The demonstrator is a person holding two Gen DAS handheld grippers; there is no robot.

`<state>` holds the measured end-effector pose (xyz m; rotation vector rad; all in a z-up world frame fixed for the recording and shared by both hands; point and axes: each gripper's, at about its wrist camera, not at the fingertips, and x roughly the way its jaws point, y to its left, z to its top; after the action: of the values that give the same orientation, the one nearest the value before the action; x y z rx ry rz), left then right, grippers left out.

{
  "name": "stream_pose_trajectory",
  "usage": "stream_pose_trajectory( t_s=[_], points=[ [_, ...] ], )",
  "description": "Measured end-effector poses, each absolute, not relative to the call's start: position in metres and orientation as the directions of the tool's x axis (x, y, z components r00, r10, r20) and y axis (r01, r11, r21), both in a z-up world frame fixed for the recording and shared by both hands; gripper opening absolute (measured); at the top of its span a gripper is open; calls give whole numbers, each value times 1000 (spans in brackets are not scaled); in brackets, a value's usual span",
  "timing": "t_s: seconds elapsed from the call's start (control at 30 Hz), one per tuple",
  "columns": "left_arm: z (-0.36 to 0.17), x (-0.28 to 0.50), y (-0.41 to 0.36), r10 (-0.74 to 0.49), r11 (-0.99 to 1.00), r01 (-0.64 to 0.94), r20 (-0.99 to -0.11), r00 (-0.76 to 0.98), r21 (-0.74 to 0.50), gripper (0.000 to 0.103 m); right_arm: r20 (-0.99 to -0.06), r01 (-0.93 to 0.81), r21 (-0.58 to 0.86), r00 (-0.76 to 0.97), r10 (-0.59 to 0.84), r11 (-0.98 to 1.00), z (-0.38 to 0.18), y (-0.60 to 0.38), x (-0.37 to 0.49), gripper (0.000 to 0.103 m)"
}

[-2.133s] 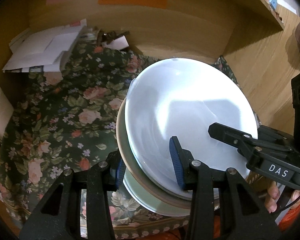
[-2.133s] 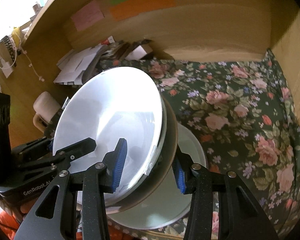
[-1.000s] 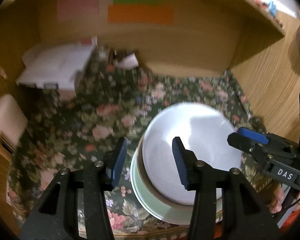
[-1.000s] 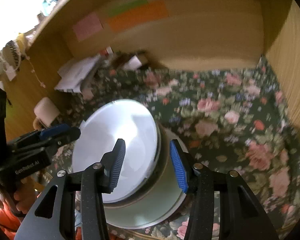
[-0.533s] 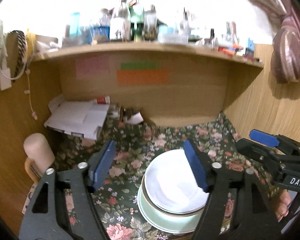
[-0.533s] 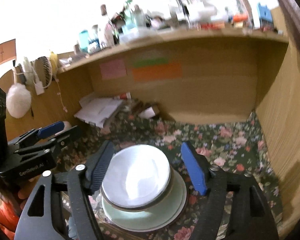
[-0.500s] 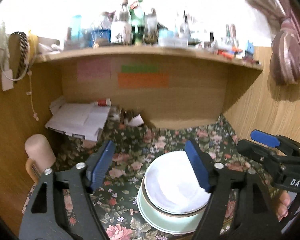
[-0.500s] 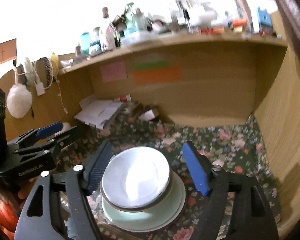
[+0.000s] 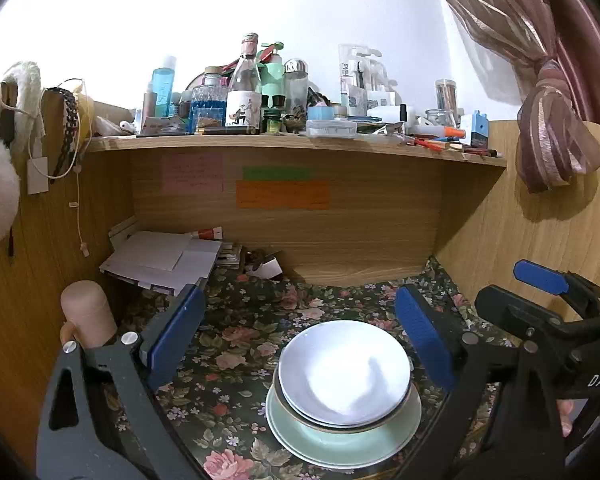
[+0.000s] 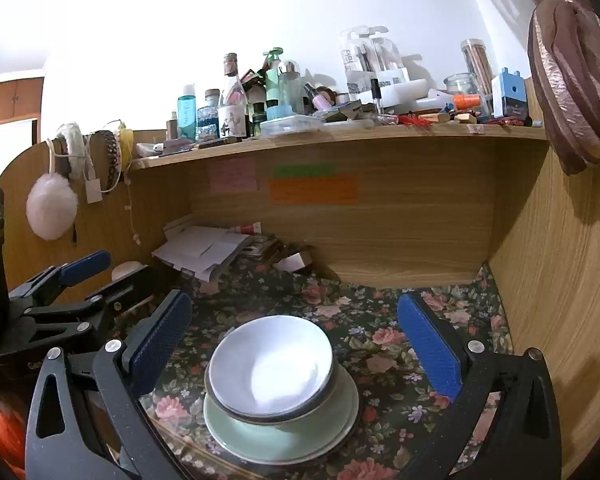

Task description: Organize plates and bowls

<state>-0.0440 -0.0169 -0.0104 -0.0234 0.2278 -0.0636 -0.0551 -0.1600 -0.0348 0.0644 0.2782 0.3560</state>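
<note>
the bowls [image 9: 343, 372] sit nested on the green plate [image 9: 342, 436] near the desk's front edge. left gripper [image 9: 296, 336] and right gripper [image 10: 296, 342] are wide, empty; leave the stack centred, square.

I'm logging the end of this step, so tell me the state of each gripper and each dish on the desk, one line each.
left gripper: open, empty, held back from the stack.
right gripper: open, empty, held back from the stack.
white bowl: upright, empty, on top of the stack.
brown-rimmed bowl: upright, nested under the white bowl.
green plate: flat on the floral cloth, bottom of the stack.
</note>
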Motion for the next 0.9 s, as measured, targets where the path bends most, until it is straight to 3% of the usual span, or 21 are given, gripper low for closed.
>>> stream_pose_trajectory(
  t_s=[0.9],
  points=[
    [-17, -44, -18, -89, 995, 79, -234, 968, -55, 100, -266, -342, 140, 891, 368, 929, -39, -157, -55, 103]
  ],
)
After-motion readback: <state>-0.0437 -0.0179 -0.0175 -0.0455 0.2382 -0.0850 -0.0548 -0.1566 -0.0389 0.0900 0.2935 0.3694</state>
